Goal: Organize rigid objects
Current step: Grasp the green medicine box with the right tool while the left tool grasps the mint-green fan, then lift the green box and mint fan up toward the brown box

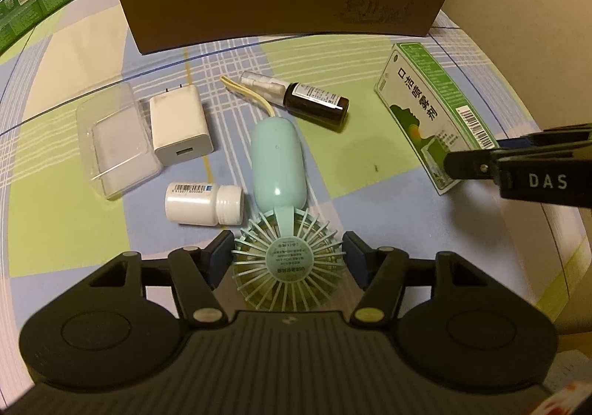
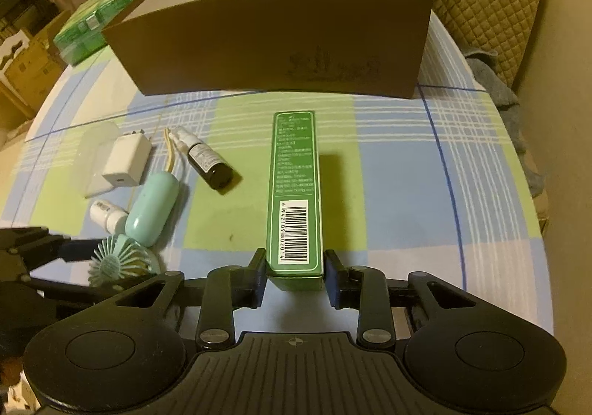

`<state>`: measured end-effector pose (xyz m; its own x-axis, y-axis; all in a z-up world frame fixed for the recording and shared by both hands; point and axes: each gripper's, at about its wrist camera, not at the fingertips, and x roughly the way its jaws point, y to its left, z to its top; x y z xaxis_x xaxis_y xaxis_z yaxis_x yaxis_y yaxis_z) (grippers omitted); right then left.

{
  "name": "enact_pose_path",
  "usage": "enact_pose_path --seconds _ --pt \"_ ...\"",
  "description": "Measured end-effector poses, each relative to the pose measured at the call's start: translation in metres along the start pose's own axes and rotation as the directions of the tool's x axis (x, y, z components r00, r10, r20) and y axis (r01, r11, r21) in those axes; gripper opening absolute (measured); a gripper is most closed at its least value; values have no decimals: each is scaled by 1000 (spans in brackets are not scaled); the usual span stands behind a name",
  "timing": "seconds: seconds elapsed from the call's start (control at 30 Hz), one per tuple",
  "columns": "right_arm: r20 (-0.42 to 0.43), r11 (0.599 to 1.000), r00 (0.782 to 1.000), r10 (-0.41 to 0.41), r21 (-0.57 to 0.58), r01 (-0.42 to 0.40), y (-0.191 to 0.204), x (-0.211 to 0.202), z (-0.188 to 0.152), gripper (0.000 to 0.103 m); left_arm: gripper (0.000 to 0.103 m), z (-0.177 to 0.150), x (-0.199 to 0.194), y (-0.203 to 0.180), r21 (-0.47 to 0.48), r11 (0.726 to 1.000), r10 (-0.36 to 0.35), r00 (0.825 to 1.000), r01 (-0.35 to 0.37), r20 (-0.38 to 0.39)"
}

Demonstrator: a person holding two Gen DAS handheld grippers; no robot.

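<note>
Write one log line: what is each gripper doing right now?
left gripper: open around mint fan head | right gripper: shut on green box | brown box: empty

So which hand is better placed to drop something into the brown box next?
Right, probably. Its tongs are shut on the green carton, which points at the brown box. The left tongs only straddle the mint fan, still open.

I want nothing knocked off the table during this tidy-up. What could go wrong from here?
1. The left gripper straddles only the round head of the fan; the rounded grille might slip between the pads.
2. The white pill bottle lies beside the fan, so lifting could set it rolling.
3. The right gripper holds the green box at one end; it may pivot.
</note>
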<state>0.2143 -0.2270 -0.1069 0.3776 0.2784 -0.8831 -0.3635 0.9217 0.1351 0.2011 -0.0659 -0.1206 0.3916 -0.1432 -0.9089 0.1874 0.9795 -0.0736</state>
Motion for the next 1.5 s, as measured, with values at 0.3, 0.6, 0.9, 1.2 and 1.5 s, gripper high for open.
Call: enact_pose_path --seconds 0.3,0.6,0.9,1.2,1.5 --pt "-66 998 998 1 -62 -5 -9 -17 -23 27 60 -12 -5 -6 46 998 -31 999 32 -17" --pt "-82 999 996 19 -38 -22 -13 -19 -28 39 60 -12 -2 -7 35 998 -42 998 43 -38" --pt "-66 999 998 -10 -35 8 -9 -2 -10 51 57 4 13 -10 10 1000 -23 999 24 -39" --pt "-65 999 998 -19 -30 17 -10 6 -6 51 32 11 23 -15 43 999 17 999 -16 -41" --pt "-69 999 998 -16 -29 14 -9 9 -5 51 28 12 23 -14 55 998 30 999 -28 -38"
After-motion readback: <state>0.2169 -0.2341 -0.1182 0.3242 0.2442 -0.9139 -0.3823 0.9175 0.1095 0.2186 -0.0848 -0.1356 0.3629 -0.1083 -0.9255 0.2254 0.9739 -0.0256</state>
